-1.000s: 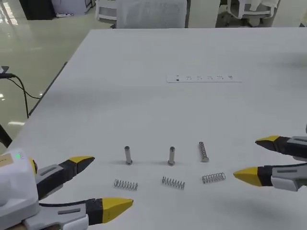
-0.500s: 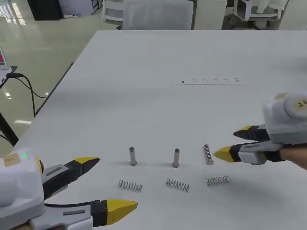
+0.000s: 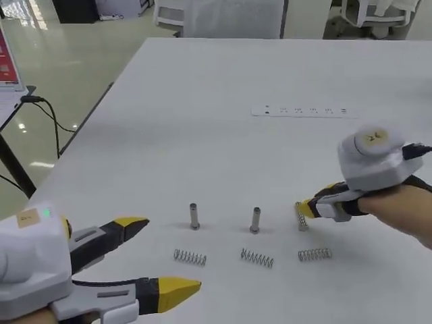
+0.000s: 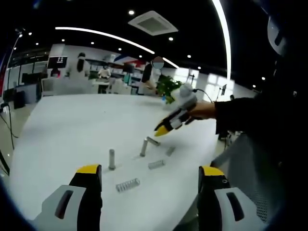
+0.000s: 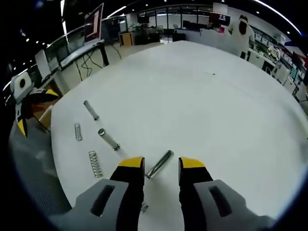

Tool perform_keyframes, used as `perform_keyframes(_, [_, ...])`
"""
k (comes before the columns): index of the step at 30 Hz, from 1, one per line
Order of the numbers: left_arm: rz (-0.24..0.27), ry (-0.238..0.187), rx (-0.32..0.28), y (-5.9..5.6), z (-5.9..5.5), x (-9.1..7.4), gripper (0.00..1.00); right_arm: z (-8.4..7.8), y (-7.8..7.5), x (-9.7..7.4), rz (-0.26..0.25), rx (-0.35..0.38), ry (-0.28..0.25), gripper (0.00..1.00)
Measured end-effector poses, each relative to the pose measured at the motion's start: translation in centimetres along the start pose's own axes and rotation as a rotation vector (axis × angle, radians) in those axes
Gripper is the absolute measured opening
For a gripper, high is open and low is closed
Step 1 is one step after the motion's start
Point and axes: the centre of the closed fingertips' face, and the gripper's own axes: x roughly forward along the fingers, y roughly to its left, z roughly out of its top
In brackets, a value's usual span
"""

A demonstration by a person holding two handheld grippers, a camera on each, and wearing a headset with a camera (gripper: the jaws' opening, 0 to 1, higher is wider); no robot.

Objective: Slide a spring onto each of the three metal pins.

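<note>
Right gripper (image 5: pixel 161 162) at 3 o'clock: yellow fingers at narrow gap, flanking rightmost short steel pin (image 3: pixel 302 217), no clamp yet; likely steadying it for loading. Small coiled wire spring (image 3: pixel 314 254) on white surface (image 3: pixel 202 121) at pin's 6 o'clock. Left gripper (image 3: pixel 167 254) hovers at 7 o'clock, fingers wide.

White workbench (image 3: pixel 202 101), glossy pale floor (image 3: pixel 71 64), office chair (image 3: pixel 233 17), ceiling strip light (image 4: pixel 110 37)

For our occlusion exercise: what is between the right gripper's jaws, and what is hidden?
The rightmost metal pin sits between the right gripper's open jaws. In that gripper's view its body covers most of the spring below.
</note>
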Motion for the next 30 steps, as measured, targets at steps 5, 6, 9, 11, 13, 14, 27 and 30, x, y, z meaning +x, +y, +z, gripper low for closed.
perform_keyframes(5, [-0.001, -0.002, -0.003, 0.0, 0.0, 0.0, 0.78, 0.2, -0.4, 1.1, -0.017, 0.038, 0.040, 0.21])
perform_keyframes(6, [-0.002, -0.001, -0.004, 0.0, 0.0, 0.0, 0.78, 0.1, -0.5, 1.2, -0.020, 0.045, 0.049, 0.20])
perform_keyframes(9, [-0.005, -0.002, -0.005, -0.1, 0.0, 0.1, 0.78, 0.0, -0.7, 1.8, -0.031, 0.063, 0.078, 0.18])
perform_keyframes(11, [-0.005, -0.005, -0.006, -0.1, 0.0, 0.1, 0.78, -0.2, -0.8, 2.1, -0.037, 0.079, 0.096, 0.18])
perform_keyframes(13, [-0.005, -0.008, -0.010, 0.0, 0.1, 0.1, 0.77, -0.5, -0.9, 2.3, -0.039, 0.089, 0.117, 0.18])
perform_keyframes(14, [-0.005, -0.011, -0.015, 0.0, 0.1, 0.0, 0.77, -0.5, -1.0, 2.4, -0.047, 0.097, 0.120, 0.19])
perform_keyframes(27, [-0.001, -0.024, -0.030, 0.2, 0.3, 0.0, 0.75, -0.9, -1.1, 3.3, -0.086, 0.171, 0.209, 0.14])
perform_keyframes(30, [-0.001, -0.023, -0.031, 0.2, 0.3, 0.0, 0.75, -1.2, -1.1, 3.2, -0.107, 0.141, 0.242, 0.11])
